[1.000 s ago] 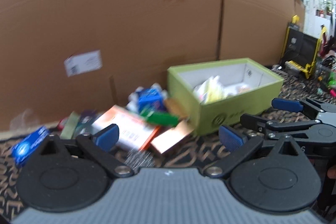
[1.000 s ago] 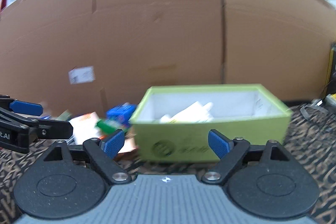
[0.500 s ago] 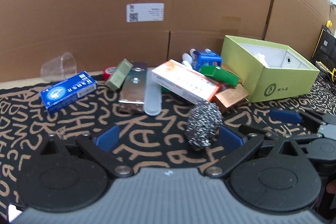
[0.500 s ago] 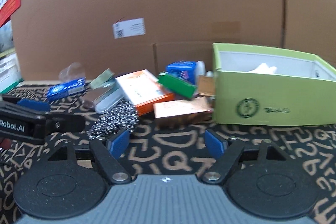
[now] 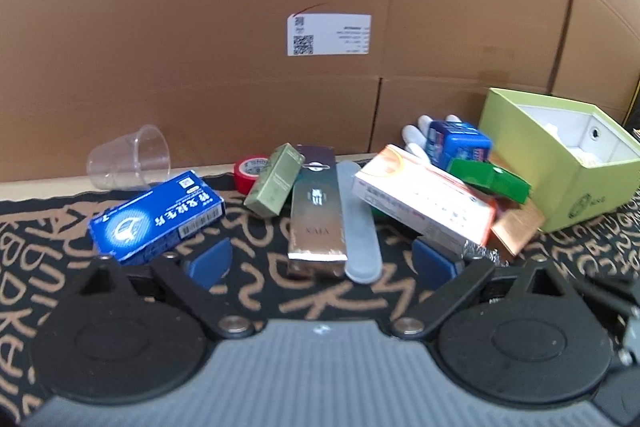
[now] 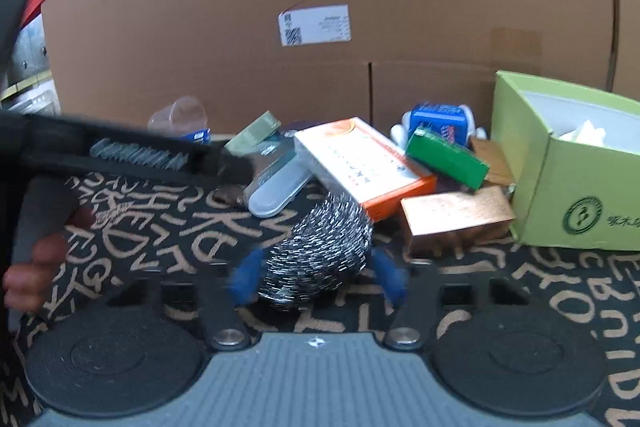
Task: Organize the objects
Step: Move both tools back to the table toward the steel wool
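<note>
Two tools | right tool clamps steel scourer | left tool wide open

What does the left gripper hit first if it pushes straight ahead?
Probably the dark KAIA box and the translucent case beside it; both lie centred between the open left gripper fingers. Depth is unclear through the fisheye.
</note>
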{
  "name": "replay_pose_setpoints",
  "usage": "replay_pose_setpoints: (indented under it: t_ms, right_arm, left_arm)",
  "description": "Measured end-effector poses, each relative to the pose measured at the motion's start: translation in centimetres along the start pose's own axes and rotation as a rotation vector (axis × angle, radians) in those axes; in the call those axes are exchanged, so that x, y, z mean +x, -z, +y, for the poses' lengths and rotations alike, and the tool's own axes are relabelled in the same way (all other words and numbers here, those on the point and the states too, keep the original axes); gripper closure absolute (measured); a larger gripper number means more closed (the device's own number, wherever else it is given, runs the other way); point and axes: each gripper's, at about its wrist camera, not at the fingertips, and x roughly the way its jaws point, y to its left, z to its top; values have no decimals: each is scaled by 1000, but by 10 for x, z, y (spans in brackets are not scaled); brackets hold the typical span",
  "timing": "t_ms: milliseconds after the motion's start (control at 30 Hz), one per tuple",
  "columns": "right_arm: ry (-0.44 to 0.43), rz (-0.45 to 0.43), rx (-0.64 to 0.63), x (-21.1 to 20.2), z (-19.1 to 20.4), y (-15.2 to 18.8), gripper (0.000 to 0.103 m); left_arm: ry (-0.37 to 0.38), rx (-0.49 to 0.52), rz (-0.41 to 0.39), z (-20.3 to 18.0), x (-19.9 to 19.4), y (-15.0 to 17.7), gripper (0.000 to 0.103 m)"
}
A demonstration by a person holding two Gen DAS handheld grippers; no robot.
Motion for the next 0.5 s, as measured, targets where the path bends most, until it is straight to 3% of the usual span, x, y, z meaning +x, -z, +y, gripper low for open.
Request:
replay_pose_setpoints:
  t_ms: [200,367,400,500]
  right_arm:
    - [15,-7,9,-19,-7,2,57]
    - [-3,-16,31,-37,-17,4,57]
    - [-6,-18,35,-40,-18,4,57]
    - [-21,-17,51,-48,-24,4,57]
  left_arm:
    - [-20,-15,65,3,39,-10,19]
    - [21,-45,104,9,56,-13,51]
    - [38,-49,108,9,55,-13,63]
    - [42,-43,126,9,49,-11,63]
